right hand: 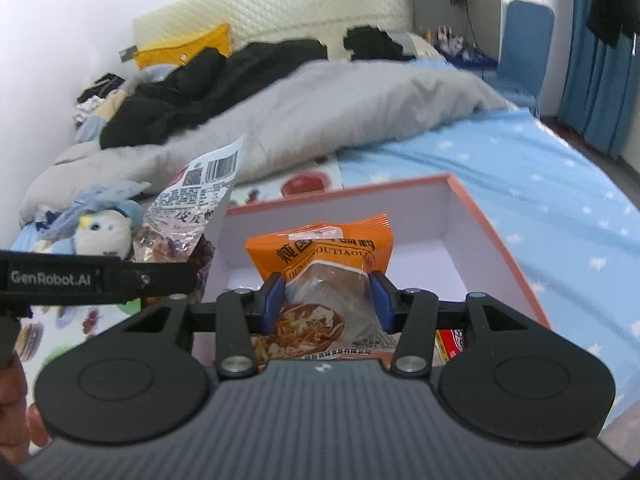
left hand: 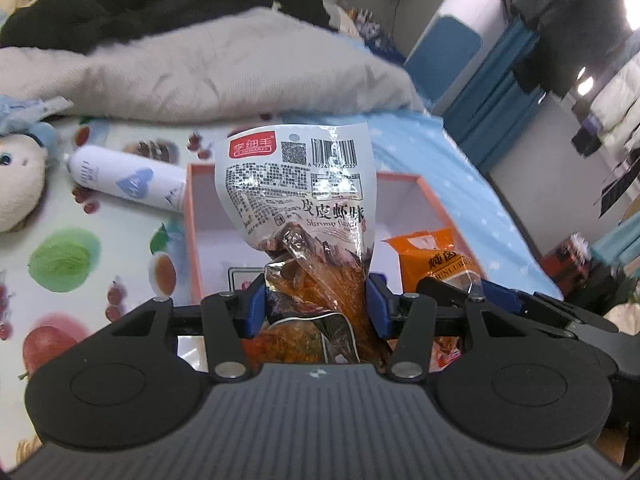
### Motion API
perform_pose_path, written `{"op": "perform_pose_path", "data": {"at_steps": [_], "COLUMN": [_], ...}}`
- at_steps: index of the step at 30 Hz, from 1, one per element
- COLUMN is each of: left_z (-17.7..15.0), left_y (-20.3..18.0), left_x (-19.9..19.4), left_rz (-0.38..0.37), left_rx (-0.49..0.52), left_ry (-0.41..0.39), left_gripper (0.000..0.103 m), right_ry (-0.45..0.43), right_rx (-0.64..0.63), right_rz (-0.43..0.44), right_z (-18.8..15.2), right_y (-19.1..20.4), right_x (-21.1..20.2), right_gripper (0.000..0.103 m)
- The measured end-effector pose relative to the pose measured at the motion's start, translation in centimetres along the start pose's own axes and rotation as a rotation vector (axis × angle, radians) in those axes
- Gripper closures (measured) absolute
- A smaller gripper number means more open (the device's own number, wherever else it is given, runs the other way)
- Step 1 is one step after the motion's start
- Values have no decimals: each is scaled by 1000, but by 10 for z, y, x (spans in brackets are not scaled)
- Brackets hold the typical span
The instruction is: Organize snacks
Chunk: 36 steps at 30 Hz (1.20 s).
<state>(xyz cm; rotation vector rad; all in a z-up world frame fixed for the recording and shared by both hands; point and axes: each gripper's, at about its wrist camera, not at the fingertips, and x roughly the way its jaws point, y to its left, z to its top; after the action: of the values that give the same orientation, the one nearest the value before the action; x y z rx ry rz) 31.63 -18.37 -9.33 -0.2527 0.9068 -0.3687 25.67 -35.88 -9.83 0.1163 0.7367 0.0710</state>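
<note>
My left gripper [left hand: 316, 304] is shut on a white and clear shrimp-flavour snack bag [left hand: 298, 188], which stands up between the blue pads over the pink-rimmed white box [left hand: 191, 216]. My right gripper [right hand: 327, 300] is shut on an orange snack packet [right hand: 320, 244], held over the same box [right hand: 496, 232]. In the left wrist view the orange packet [left hand: 434, 256] and the right gripper's black fingers [left hand: 452, 290] show at the right. The right wrist view has the shrimp bag [right hand: 200, 192] at the left, above the left gripper's black strap.
The box lies on a bed with a fruit-print sheet [left hand: 64, 256] and a blue starred sheet [right hand: 500, 160]. A white bottle [left hand: 128, 180] and a plush doll [left hand: 20, 184] lie left of the box. A grey duvet [left hand: 224, 68] with dark clothes is heaped behind it. A red packet [right hand: 450, 340] lies by the box's near right corner.
</note>
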Motion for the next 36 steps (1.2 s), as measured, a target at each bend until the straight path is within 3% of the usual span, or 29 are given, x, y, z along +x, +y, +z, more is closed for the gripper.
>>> {"op": "perform_pose_path", "data": {"at_steps": [9, 13, 14, 16, 27, 36], "left_z": [-4, -2, -2, -1, 13, -5], "left_y": [9, 6, 4, 3, -17, -29], "left_x": [48, 46, 41, 31, -73, -153], "left_rz": [13, 44, 61, 54, 7, -1], "left_rx": [19, 41, 50, 64, 113, 144], "left_ry": [94, 88, 77, 61, -88, -194], "left_gripper": [45, 18, 18, 18, 18, 17], "right_ry": [104, 136, 133, 107, -65, -189], "right_rx": [45, 63, 63, 58, 58, 54], "right_rz": [-16, -11, -9, -29, -36, -29], "right_z": [-17, -17, -17, -15, 11, 11], "right_y": [-18, -19, -20, -20, -9, 13], "right_x": [37, 36, 34, 25, -63, -139], "right_gripper": [51, 47, 37, 30, 30, 30]}}
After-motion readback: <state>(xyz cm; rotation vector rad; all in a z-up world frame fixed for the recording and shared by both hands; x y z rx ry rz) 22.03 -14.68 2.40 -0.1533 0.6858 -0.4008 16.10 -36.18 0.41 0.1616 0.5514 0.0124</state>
